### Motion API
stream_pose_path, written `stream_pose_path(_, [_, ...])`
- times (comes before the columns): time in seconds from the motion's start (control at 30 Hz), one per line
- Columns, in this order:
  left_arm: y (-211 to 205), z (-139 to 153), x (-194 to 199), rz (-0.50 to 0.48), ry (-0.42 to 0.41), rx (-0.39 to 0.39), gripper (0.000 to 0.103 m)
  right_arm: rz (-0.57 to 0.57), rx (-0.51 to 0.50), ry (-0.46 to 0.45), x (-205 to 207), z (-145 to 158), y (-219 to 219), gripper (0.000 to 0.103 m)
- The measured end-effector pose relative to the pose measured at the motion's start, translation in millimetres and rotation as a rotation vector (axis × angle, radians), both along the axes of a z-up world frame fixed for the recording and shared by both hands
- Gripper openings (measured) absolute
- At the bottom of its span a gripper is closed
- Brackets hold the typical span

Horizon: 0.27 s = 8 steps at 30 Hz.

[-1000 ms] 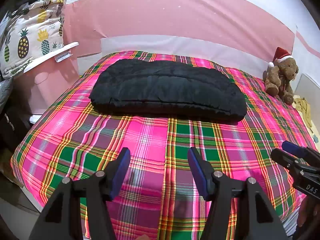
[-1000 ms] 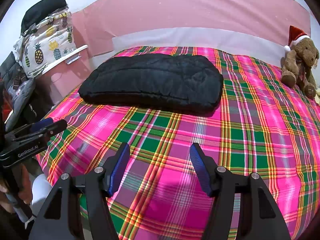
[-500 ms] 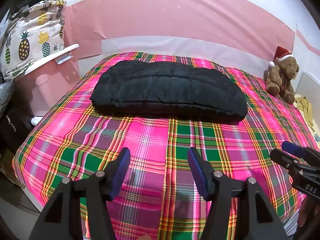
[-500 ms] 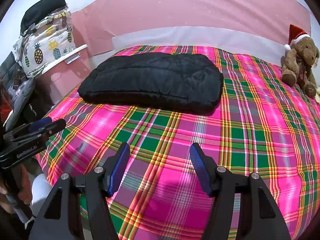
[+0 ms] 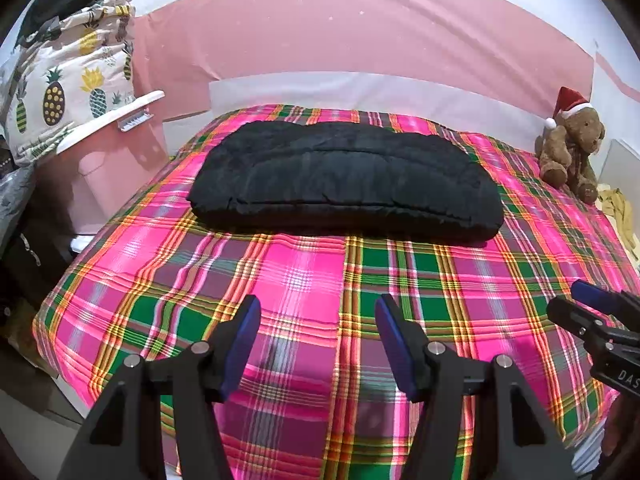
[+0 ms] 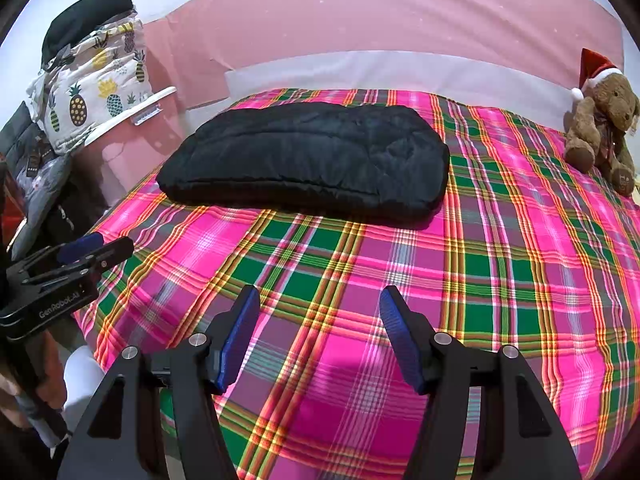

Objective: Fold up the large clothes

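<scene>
A black padded garment (image 5: 344,180) (image 6: 308,156) lies folded into a long flat bundle across the far half of the bed. The bed is covered by a pink, green and yellow plaid sheet (image 5: 304,280) (image 6: 500,272). My left gripper (image 5: 318,332) hovers open over the near part of the sheet, well short of the garment, with nothing between its blue pads. My right gripper (image 6: 320,328) is open too, over the sheet to the right, also empty. Each gripper shows at the edge of the other's view.
A brown teddy bear with a red Santa hat (image 5: 572,148) (image 6: 604,120) sits at the bed's far right corner. Left of the bed stand a pink bin with a white lid (image 5: 116,148) and a pineapple-print bundle (image 5: 68,84). A pink and white wall (image 5: 360,40) backs the bed.
</scene>
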State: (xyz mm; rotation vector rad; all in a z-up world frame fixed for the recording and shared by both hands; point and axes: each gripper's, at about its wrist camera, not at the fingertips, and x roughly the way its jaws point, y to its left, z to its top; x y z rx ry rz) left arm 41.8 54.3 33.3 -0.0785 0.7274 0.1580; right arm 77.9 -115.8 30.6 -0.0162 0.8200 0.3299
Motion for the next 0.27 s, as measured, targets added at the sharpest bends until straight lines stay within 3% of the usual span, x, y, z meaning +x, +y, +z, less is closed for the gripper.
stream_pose_path(0.27, [0.9, -0.1, -1.0, 0.016, -0.014, -0.002, 0.062, -0.002, 0.002, 0.0, -0.3, -0.6, -0.3, 0.062])
